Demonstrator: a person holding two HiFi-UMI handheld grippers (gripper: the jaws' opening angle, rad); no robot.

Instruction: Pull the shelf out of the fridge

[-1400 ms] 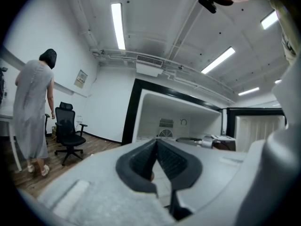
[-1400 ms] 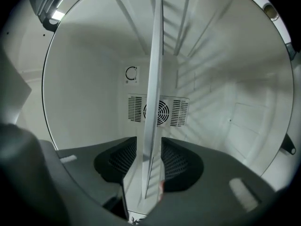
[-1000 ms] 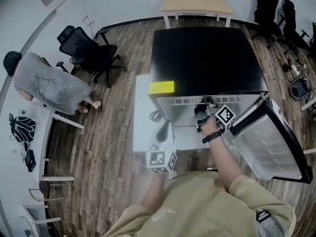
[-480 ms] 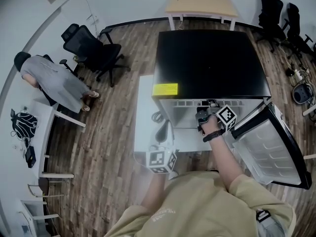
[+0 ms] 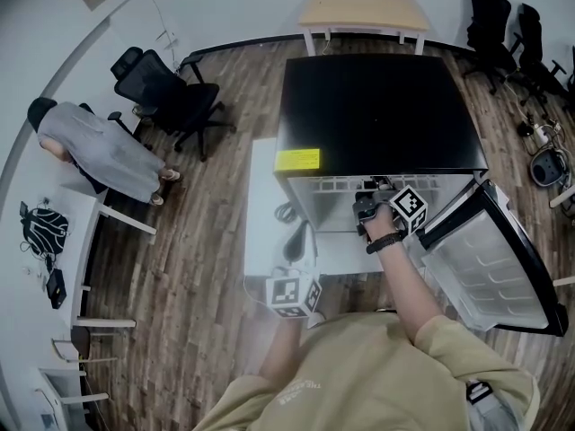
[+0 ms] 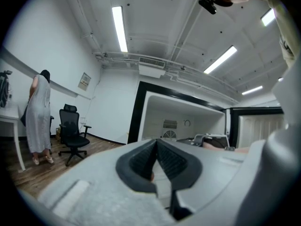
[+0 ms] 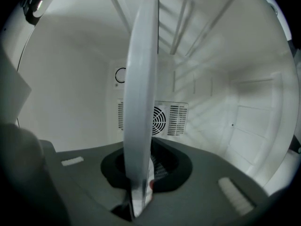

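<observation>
The black fridge stands with its door swung open to the right. My right gripper reaches into the white compartment at the front edge of the shelf. In the right gripper view the shelf's white front edge runs upright through the picture and down between the jaws of the right gripper. Those jaws have just been closing, and the pads now press on the edge. My left gripper hangs lower, in front of the fridge, and holds nothing. In its own view the left gripper has its pads together.
A fan grille sits on the fridge's back wall. A person in grey stands by a desk at far left, near a black office chair. A light wooden table stands behind the fridge, with more chairs at the top right.
The person in grey at the left has shifted a little along the desk. Both grippers keep their places at the fridge.
</observation>
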